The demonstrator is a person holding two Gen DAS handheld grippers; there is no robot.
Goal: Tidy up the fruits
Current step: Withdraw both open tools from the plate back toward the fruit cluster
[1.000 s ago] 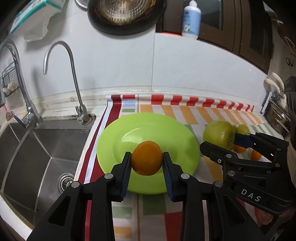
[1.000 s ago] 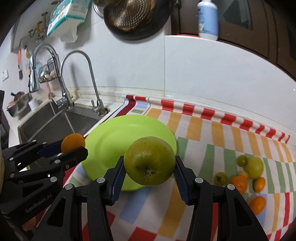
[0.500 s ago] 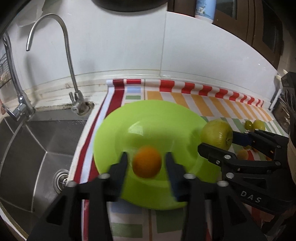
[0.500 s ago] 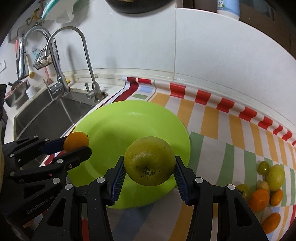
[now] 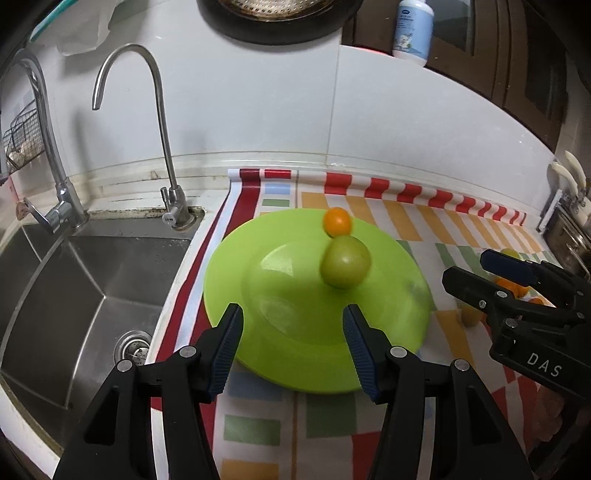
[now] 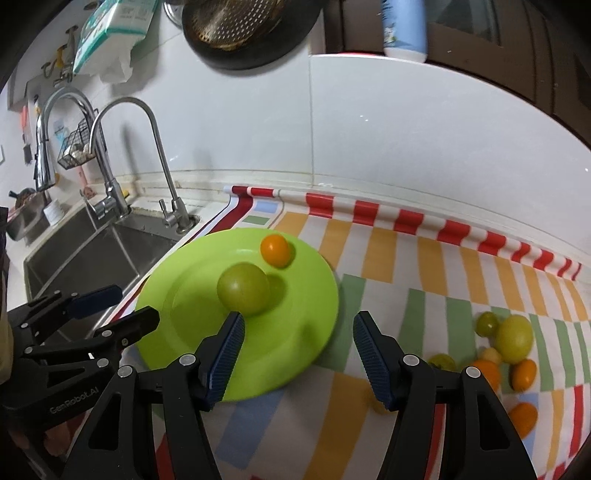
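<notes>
A lime green plate lies on the striped cloth beside the sink. A green apple rests near the plate's middle. A small orange fruit sits by its far rim. My left gripper is open and empty over the plate's near edge. My right gripper is open and empty over the plate's right edge. Several small orange, yellow and green fruits lie on the cloth at the right.
A steel sink with two taps lies left of the plate. A dark pan and a bottle are up on the wall. A rack stands at the far right.
Both grippers have opened and let go. The orange fruit and the green apple now lie on the plate. Both grippers have pulled back from it.
</notes>
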